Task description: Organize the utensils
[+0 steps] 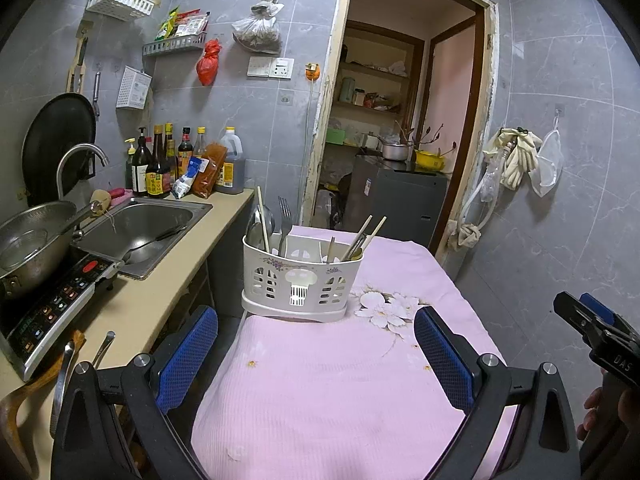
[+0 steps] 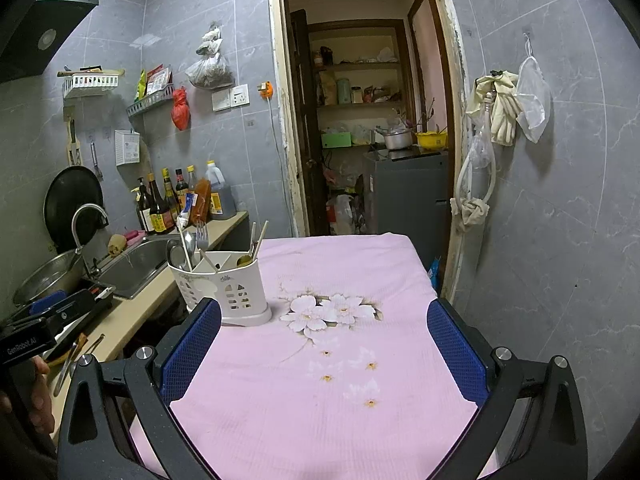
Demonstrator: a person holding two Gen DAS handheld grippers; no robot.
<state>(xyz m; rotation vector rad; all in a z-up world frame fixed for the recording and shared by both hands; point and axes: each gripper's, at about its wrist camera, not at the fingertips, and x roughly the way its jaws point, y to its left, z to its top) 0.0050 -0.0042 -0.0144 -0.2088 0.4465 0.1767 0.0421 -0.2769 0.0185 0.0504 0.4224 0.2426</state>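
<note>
Even, soft indoor light is filling both views, casting only faint shadows. Fisheye distortion is bending the wall tiles (image 1: 560,128) and doorframe (image 2: 448,120), and black vignetting is darkening the corners.

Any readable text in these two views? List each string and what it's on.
"DAS": on the right tool's black body, left wrist view.
"GenRobot.AI": on the left tool's black body, right wrist view.
Sauce bottle labels, induction cooker panel, hanging white basket's label: too small or blurred to read.
</note>
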